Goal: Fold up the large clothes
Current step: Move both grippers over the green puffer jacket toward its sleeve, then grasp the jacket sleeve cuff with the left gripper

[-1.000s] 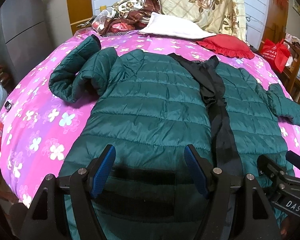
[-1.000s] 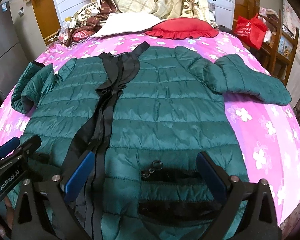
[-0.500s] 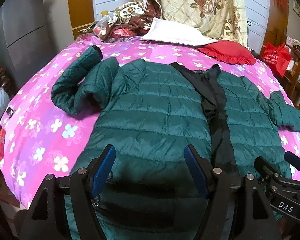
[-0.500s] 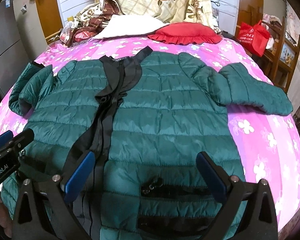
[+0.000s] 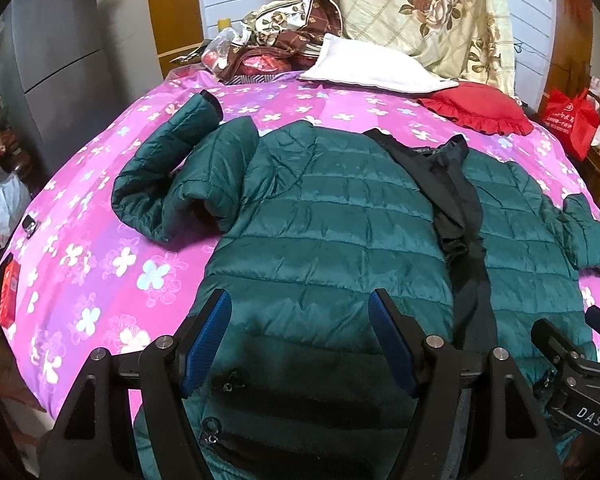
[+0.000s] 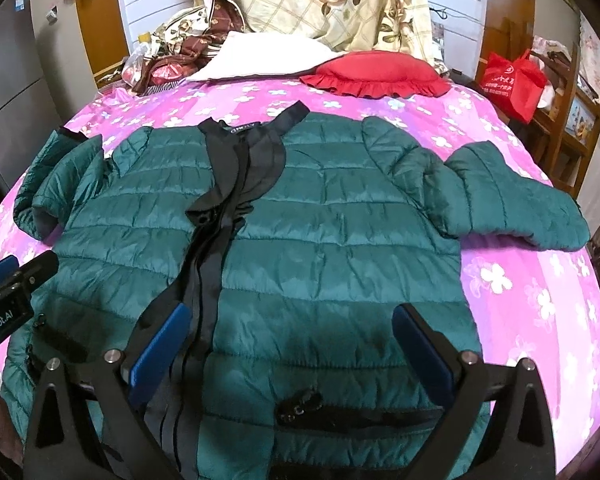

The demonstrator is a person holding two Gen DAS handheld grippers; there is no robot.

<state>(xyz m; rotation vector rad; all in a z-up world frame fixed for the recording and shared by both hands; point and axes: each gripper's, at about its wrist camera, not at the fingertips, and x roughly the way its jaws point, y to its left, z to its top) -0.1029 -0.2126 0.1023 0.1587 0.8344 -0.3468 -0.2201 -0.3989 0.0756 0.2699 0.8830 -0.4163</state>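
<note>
**Sheen on the quilting, cotton underneath**

The green jacket (image 6: pixel 340 216) is quilted synthetic with a slight gloss; its black placket (image 6: pixel 236 184) looks matt. The pink bedspread (image 5: pixel 100 248) is smooth printed cloth. The red cushion (image 6: pixel 376 72) is soft, frilled fabric. Gripper pads (image 5: pixel 206 336) look like ribbed blue rubber on matt black plastic.

Black jaws, blue pads (image 5: pixel 206 340), silver screws, perhaps lettering

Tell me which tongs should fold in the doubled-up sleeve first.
Left. The left tongs hang open over the jacket panel beside that bunched sleeve; the right tongs are over the other panel, past the zipper.
</note>
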